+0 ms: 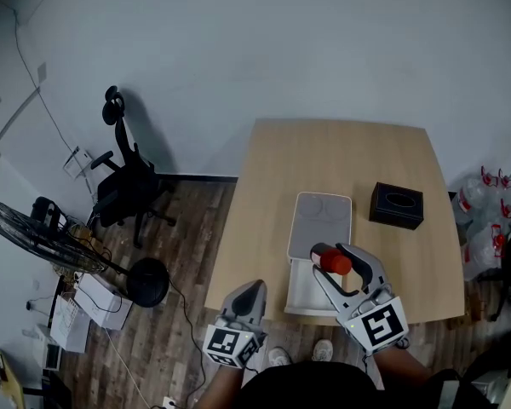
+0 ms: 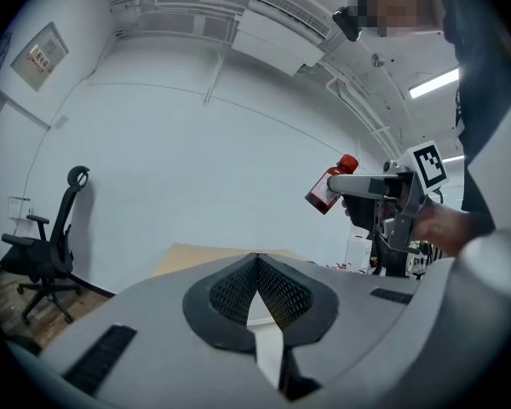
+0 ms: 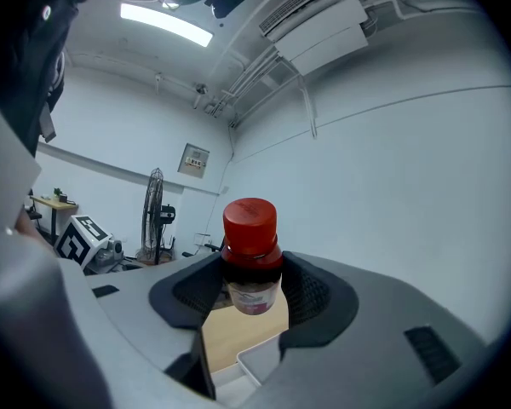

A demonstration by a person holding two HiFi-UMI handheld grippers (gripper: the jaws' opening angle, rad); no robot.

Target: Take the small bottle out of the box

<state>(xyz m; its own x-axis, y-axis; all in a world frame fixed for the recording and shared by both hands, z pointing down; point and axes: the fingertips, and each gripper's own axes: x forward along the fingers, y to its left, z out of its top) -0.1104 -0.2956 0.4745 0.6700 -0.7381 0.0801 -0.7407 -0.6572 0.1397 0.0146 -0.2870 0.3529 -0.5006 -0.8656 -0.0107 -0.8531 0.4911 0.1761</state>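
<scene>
Small bottle (image 3: pixel 250 267), red-capped, is hanging above the white box (image 1: pixel 301 298) at the desk's (image 1: pixel 341 160) near edge, right tongs (image 3: pixel 251 288) clamping its body below the cap. It looks light, rigid and probably slick. Left tongs (image 2: pixel 255 281) are resting closed, empty.

Light wood table (image 1: pixel 341 160) with a black tissue box (image 1: pixel 397 205) sitting at its 3 o'clock side. Off the table at 9 o'clock there's a black office chair (image 1: pixel 128 186), with a standing fan (image 1: pixel 43 233) down at 8 on the wood floor (image 1: pixel 196 245). Clear water jugs (image 1: pixel 485 220) are past the 3 o'clock edge.
</scene>
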